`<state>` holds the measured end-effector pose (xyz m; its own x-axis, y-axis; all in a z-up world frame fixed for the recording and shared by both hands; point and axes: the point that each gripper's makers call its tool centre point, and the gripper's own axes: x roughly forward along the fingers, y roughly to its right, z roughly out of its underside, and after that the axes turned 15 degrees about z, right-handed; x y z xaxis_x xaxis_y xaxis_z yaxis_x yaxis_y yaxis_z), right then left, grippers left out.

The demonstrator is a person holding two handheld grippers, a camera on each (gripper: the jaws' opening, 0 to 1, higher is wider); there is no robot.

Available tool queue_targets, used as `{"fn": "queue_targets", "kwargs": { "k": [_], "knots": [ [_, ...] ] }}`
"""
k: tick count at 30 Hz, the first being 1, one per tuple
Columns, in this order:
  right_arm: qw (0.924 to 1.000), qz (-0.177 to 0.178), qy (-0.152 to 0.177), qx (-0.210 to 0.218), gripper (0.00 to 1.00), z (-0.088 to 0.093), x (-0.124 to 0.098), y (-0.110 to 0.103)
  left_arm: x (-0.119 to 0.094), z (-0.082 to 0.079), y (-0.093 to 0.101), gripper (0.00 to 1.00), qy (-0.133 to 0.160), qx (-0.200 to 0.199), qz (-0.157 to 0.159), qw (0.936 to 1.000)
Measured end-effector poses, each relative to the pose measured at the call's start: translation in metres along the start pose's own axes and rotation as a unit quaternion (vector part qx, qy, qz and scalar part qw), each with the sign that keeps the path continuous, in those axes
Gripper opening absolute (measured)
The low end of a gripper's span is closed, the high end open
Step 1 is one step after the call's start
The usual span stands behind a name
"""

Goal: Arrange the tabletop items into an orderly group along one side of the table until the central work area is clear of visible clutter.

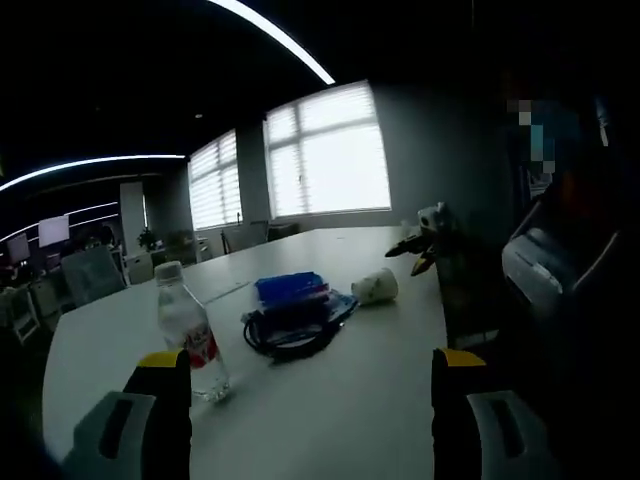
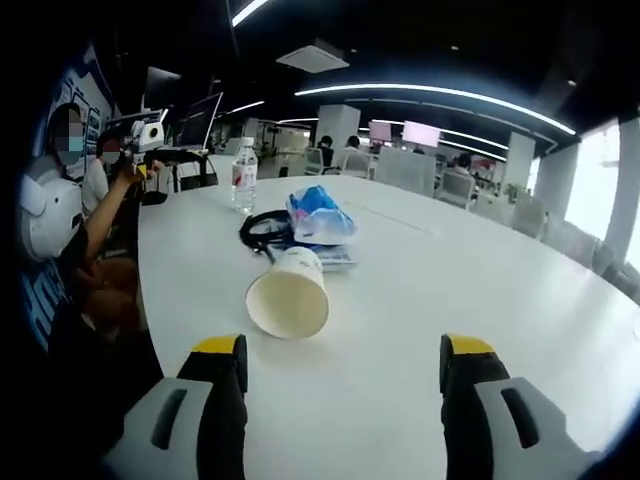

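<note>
At lower left of the left gripper view, water bottle (image 1: pixel 187 332) upright beside the wide-open left gripper (image 1: pixel 311 378); at centre, blue pouch (image 1: pixel 293 291) on black cable (image 1: pixel 290 335); right, tipped paper cup (image 1: pixel 375 287). In the right gripper view, right gripper (image 2: pixel 341 362) spread wide, empty — cup (image 2: pixel 289 292) lying just ahead, likely to roll if nudged.

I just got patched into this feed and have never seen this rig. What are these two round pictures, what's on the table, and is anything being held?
Each picture comes from a camera riding on a handheld gripper, looking along its two yellow-tipped jaws. The left gripper and right gripper are both open and hold nothing. They face the white table from opposite ends. On it: a water bottle standing upright, a paper cup lying on its side, a blue packet and a coiled black cable.
</note>
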<state>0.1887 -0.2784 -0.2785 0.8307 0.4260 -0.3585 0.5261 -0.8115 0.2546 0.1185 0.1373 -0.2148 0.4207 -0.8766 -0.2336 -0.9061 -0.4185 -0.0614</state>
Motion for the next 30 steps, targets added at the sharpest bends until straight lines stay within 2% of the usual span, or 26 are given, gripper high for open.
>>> {"fn": "queue_targets", "kwargs": {
  "k": [8,15,20,30],
  "knots": [
    [1.0000,-0.005,0.005,-0.002,0.67,-0.002,0.004,-0.003,0.003,0.006,0.009,1.00,0.007,-0.002,-0.002,1.0000],
    [0.9999,0.000,0.013,-0.001,0.59,-0.005,0.008,-0.001,-0.001,0.006,0.013,1.00,0.018,0.000,-0.018,0.9997],
    [0.9997,-0.001,0.022,0.004,0.51,-0.008,0.011,-0.002,-0.004,0.012,0.017,1.00,0.012,0.000,-0.023,0.9997],
    [0.9996,-0.012,0.024,0.007,0.44,-0.009,0.019,-0.008,-0.009,0.014,0.025,1.00,0.019,-0.001,-0.032,0.9993]
  ]
}}
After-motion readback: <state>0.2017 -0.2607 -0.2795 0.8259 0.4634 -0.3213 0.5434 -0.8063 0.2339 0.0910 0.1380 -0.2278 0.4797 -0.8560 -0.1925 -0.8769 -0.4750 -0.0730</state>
